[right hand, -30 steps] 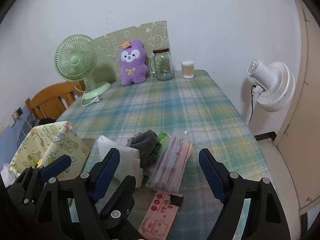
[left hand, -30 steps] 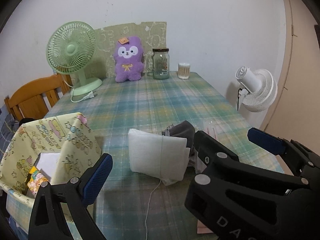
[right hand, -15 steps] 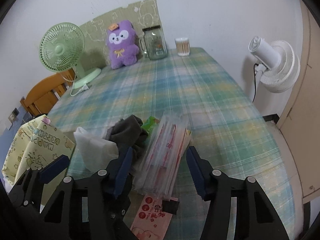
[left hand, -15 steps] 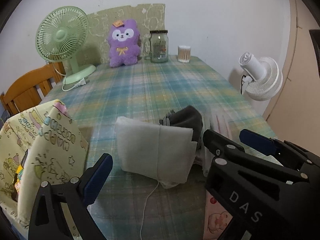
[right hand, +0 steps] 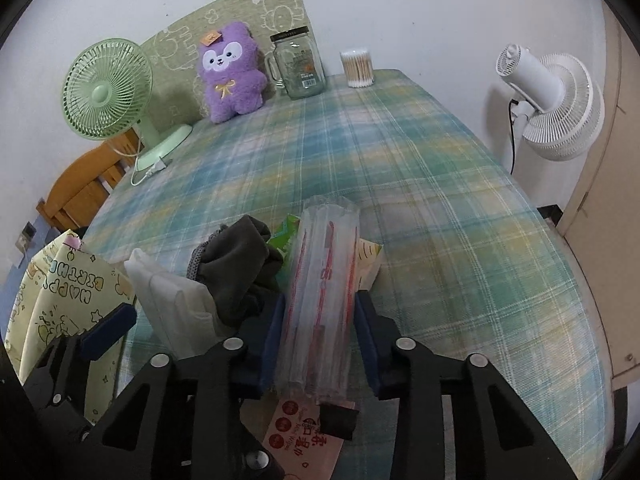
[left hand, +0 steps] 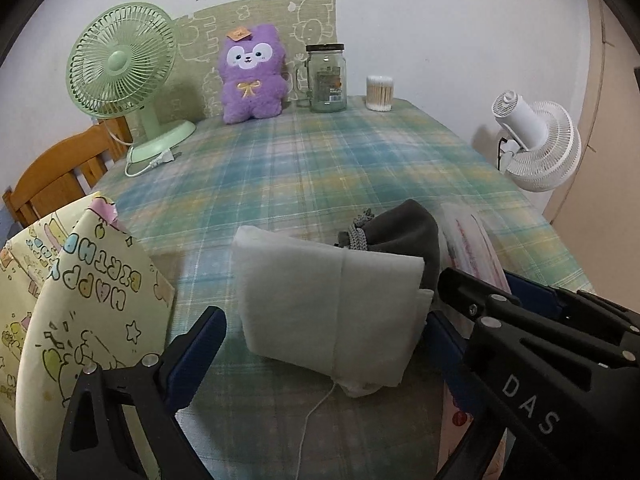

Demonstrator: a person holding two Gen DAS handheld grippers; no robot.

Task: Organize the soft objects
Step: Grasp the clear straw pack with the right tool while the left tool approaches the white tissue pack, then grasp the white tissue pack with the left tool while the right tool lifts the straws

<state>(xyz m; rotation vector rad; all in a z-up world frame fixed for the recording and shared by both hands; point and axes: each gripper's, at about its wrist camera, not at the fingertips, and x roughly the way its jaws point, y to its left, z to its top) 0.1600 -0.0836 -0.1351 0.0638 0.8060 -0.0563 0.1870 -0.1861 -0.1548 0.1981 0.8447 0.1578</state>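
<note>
Between the blue pads of the right gripper sits the clear plastic pack, a long, crinkly sleeve with red print running down it, bulging into a rounded tube where the pads press its sides. Those jaws have just been closing, and now they pinch the pack firmly from both sides, its near end lifted off the plaid tablecloth.

Just left of the pack lies the grey cloth, a soft, matte, crumpled lump with a knitted cuff edge. Left of that again leans the white pad, a folded, fuzzy rectangle with a seam down its middle and a thin thread trailing off its bottom edge. Poking out beside the pack's far end are a green wrapper and a pale yellow packet; under its near end lies a pink wipes packet, flat and glossy.

The left gripper stands wide apart, its jaws straddling the white pad without pressing it. Further left of the pack rises the yellow fabric bin, floppy-walled, printed with cartoon stars and birthday lettering.

Far beyond the pack, against the wall, sit a purple plush toy, fluffy and upright, a glass mason jar and a green desk fan.
</note>
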